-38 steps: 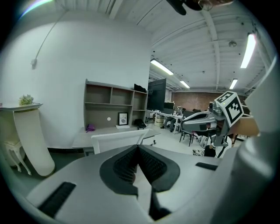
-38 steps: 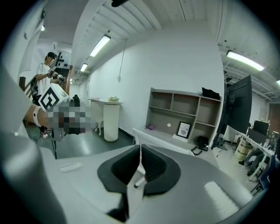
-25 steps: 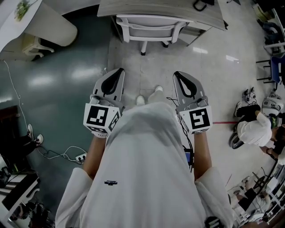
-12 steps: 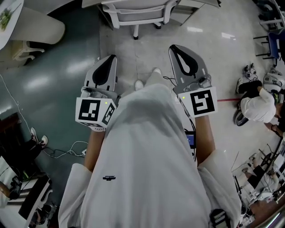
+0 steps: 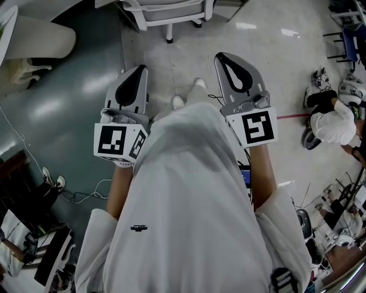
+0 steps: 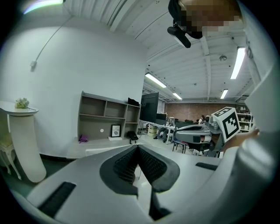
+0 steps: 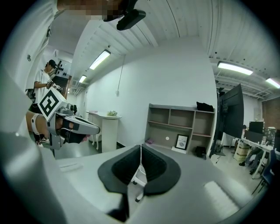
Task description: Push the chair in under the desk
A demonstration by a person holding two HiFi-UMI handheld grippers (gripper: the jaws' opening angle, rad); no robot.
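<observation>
The pale floor (image 5: 257,63) fills most of the head view. The white chair (image 5: 168,8) stands at its top edge, ahead of the person, possibly already at the bench, though the frame cuts that off. The left claw (image 5: 139,70) and right claw (image 5: 222,57) are each pressed together, empty, well short of the chair.

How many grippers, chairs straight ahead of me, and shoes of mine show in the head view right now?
grippers: 2, the left gripper and the right gripper, both shut with nothing in them
chair: 1, white, at the top edge
shoes: 2
total: 5
</observation>
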